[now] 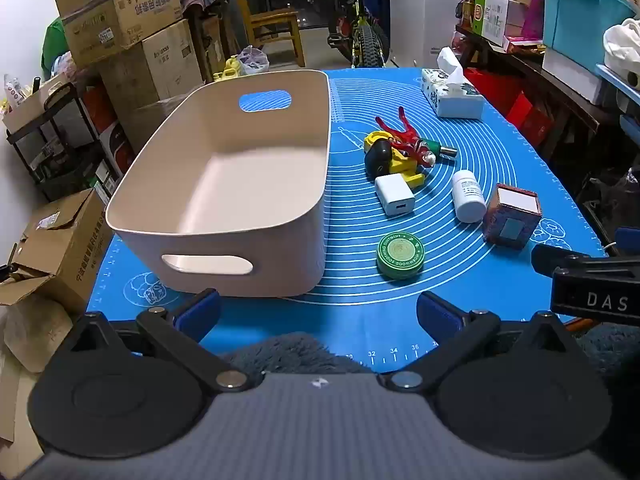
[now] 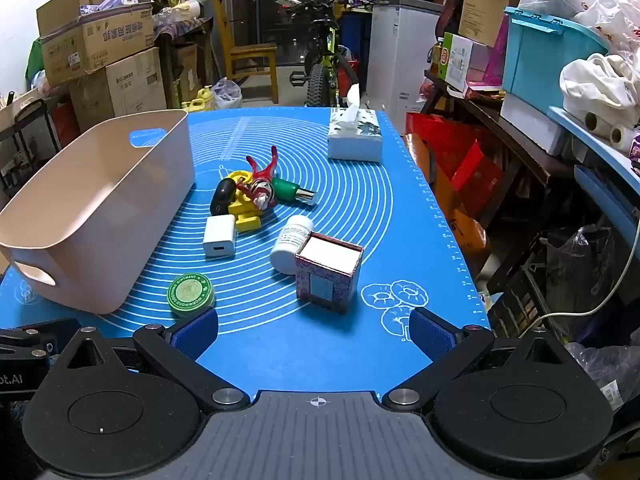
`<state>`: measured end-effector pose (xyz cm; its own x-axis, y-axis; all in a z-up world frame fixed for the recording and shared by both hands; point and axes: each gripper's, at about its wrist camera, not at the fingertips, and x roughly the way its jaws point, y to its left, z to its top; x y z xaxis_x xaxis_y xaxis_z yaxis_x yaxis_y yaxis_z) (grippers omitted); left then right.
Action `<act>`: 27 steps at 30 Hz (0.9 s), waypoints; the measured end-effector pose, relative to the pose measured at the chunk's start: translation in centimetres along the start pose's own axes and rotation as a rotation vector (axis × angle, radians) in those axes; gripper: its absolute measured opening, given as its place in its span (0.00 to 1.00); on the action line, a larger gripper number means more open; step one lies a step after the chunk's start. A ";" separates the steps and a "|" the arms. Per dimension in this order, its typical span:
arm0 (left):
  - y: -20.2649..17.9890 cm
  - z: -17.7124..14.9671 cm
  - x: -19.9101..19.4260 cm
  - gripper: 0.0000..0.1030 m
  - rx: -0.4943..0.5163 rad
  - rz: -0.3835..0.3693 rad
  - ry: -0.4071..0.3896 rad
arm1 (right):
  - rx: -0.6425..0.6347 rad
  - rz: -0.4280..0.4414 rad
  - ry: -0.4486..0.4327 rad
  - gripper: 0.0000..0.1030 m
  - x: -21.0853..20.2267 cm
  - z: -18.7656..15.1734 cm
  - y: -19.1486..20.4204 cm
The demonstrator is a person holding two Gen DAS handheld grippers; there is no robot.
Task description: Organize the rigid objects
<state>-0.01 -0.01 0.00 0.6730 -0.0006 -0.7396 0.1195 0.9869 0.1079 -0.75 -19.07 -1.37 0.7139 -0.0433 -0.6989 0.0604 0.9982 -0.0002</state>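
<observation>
Both the left tongs (image 1: 318, 316) and right tongs (image 2: 314, 332) hang spread and empty over the desk's (image 2: 280, 344) bare near edge. The bin (image 1: 224, 184) sits left; tin (image 2: 191, 294), charger (image 2: 219, 236), bottle (image 2: 291, 245) and box (image 2: 328, 276) lie scattered just right of it.

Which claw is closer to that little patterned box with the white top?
The right claw. The patterned box sits just ahead of its open fingers. From the left claw, the box lies farther off, ahead and to its right.
</observation>
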 end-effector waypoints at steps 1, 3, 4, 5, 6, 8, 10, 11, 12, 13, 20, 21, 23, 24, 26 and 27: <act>0.0 0.0 0.0 1.00 -0.003 -0.003 0.004 | -0.001 -0.001 0.000 0.98 0.0 0.0 0.0; 0.0 0.0 0.0 1.00 -0.002 -0.003 0.003 | -0.002 -0.002 -0.003 0.98 0.0 0.0 0.0; 0.0 0.0 0.0 1.00 -0.001 -0.003 0.004 | -0.002 -0.003 -0.002 0.98 0.0 0.0 0.0; 0.1 0.0 0.0 1.00 -0.001 -0.003 0.004 | -0.002 -0.003 -0.003 0.98 0.0 0.0 0.0; 0.1 0.0 0.1 1.00 -0.001 -0.003 0.005 | -0.003 -0.003 -0.003 0.98 0.0 0.0 0.0; 0.2 0.1 0.1 1.00 -0.001 -0.003 0.004 | -0.003 -0.003 -0.003 0.98 0.0 0.0 0.0; 0.1 0.0 0.0 1.00 -0.001 0.000 0.002 | -0.003 -0.002 -0.002 0.98 0.0 0.0 0.0; 0.0 0.0 0.0 1.00 0.000 0.001 0.002 | -0.003 -0.002 -0.002 0.98 0.0 0.0 0.0; 0.0 0.0 0.0 1.00 0.000 0.001 0.001 | -0.003 -0.003 -0.002 0.98 0.0 0.0 0.0; 0.0 0.0 0.0 1.00 0.001 0.001 0.000 | -0.003 -0.003 -0.002 0.98 0.0 0.0 0.0; 0.0 0.0 0.0 1.00 0.000 0.002 0.002 | -0.003 -0.002 -0.002 0.98 0.1 0.0 0.0; 0.0 0.0 0.0 1.00 0.000 0.001 0.002 | -0.003 -0.003 -0.001 0.98 0.1 0.0 0.0; 0.0 0.0 0.0 1.00 0.001 0.002 0.002 | -0.003 -0.003 -0.001 0.98 0.1 0.0 0.0; 0.0 0.0 0.0 1.00 0.001 0.002 0.002 | -0.003 -0.003 -0.001 0.98 0.1 0.0 0.0; 0.0 0.0 0.0 1.00 0.001 0.001 0.002 | -0.003 -0.003 -0.001 0.98 0.1 -0.1 0.0; 0.0 0.0 0.0 1.00 0.001 0.002 0.002 | -0.004 -0.003 0.000 0.98 0.1 -0.1 0.0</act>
<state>0.00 0.00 0.00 0.6718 0.0012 -0.7407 0.1189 0.9868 0.1095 -0.70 -19.04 -1.51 0.7141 -0.0462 -0.6985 0.0600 0.9982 -0.0048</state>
